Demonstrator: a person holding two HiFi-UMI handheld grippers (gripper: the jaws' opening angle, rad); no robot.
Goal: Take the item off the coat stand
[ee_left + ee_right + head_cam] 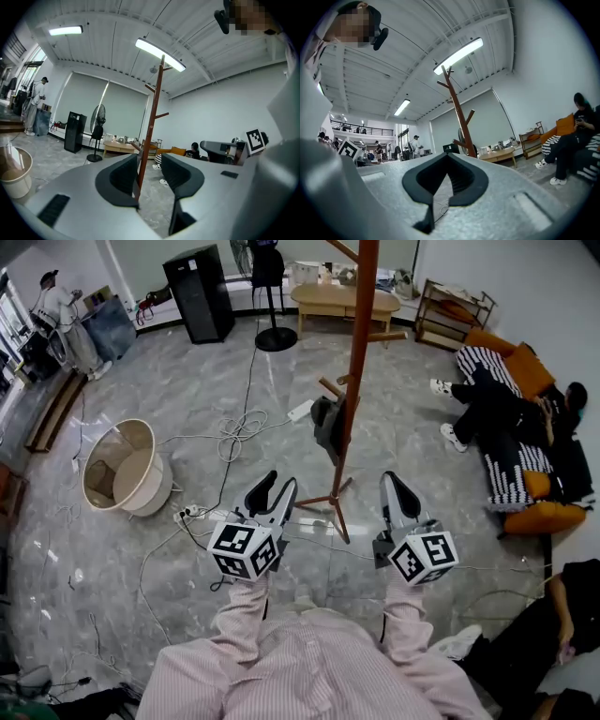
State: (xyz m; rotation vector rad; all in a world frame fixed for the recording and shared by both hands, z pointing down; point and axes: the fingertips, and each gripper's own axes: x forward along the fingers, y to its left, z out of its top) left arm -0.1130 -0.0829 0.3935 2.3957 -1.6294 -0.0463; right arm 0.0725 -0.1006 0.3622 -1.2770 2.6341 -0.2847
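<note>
My left gripper [279,486] is released: jaws apart, nothing between the pads. My right gripper [394,482] is clenched, tips together, and empty. The dark item [328,425] hangs low on the coat stand [357,362]. It lies ahead of both grippers, to the right of the left one and to the left of the right one, touching neither.

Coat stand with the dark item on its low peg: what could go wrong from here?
The dark item hangs on a low peg of the thin coat stand; a sideways pull may tip it. Cables lie on the floor near its feet and could trip the person.
</note>
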